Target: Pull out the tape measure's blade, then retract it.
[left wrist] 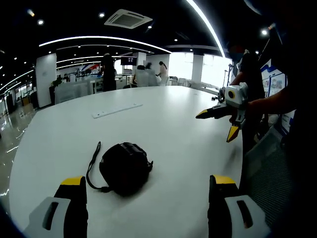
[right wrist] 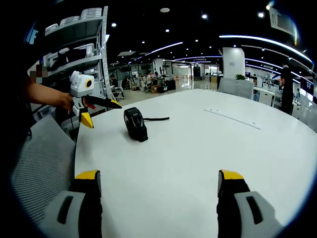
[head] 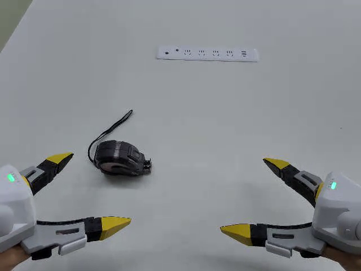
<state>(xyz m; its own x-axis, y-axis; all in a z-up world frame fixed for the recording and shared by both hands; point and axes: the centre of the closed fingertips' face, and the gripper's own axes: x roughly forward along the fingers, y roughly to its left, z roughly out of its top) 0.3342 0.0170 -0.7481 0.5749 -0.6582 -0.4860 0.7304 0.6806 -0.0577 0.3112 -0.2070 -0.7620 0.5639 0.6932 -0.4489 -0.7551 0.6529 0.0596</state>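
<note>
A black tape measure with a black wrist strap lies on the white table, blade tip facing right, no blade drawn out. My left gripper is open at the lower left, just left of and nearer than the tape measure. My right gripper is open at the lower right, well apart from the tape measure. Nothing is between either pair of jaws. The right gripper appears in the left gripper view, and the left gripper in the right gripper view.
A white power strip lies flat at the far side of the table. The table edge and a grey mesh chair are beside me. People stand far off in the room.
</note>
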